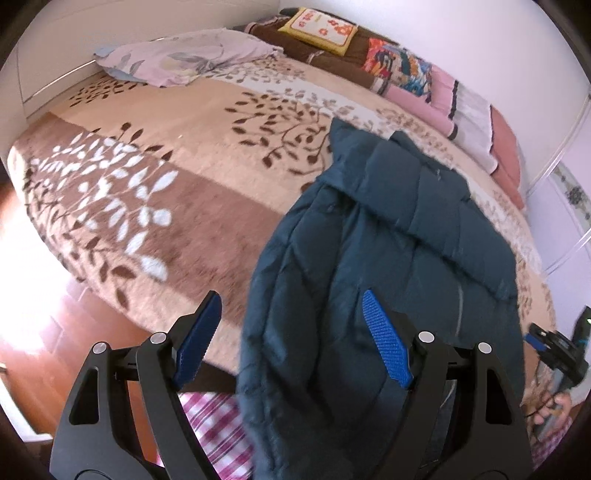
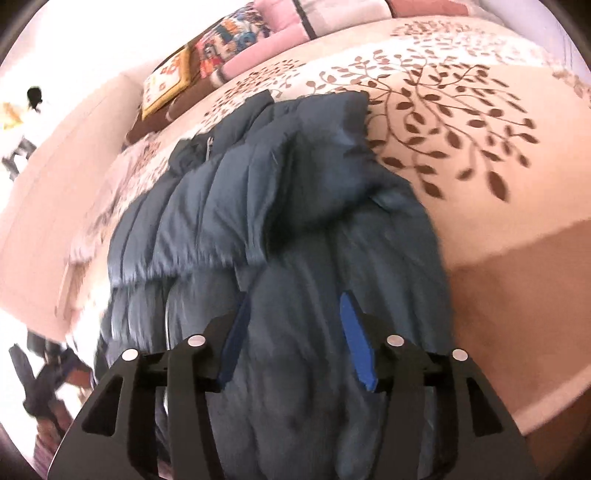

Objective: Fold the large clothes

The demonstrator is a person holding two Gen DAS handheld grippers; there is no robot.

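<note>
A dark teal quilted down jacket (image 1: 388, 236) lies on the bed, its near end hanging over the bed's front edge; it also fills the middle of the right wrist view (image 2: 266, 221). My left gripper (image 1: 291, 332) is open, its right finger over the jacket's near end and its left finger over the bedspread. My right gripper (image 2: 295, 332) is open wide, with jacket fabric lying between its blue pads. The other gripper (image 1: 557, 350) shows at the right edge of the left wrist view.
The bed is covered by a beige and brown leaf-patterned bedspread (image 1: 177, 155). A lilac pillow (image 1: 184, 55), a yellow cushion (image 1: 317, 29) and folded blankets (image 1: 461, 107) line the far side. Wooden floor (image 1: 40, 332) lies at the left. White cupboards (image 1: 569, 206) stand at the right.
</note>
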